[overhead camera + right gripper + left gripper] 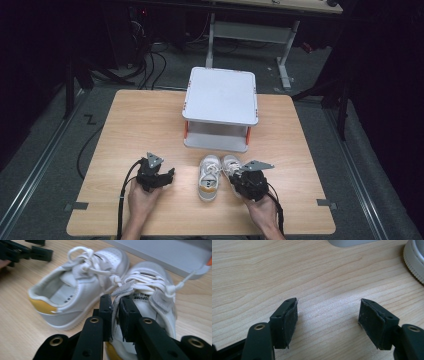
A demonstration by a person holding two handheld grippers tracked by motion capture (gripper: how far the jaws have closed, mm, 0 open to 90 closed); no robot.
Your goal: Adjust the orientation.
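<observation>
Two small white shoes with yellow heels lie side by side near the table's front. The left shoe (208, 179) (75, 287) rests free. My right gripper (243, 176) (115, 306) is shut on the collar of the right shoe (231, 165) (147, 292), whose laces trail toward the stand. My left gripper (169, 175) (328, 315) hovers open over bare wood to the left of the shoes, nothing between its pads; the left shoe's sole edge (414, 262) shows at the top right of the left gripper view.
A white two-tier stand (220, 107) with orange posts sits at the table's back centre, just beyond the shoes. The wooden table (135, 130) has bare room on the left and right. Cables trail from both grippers over the front edge.
</observation>
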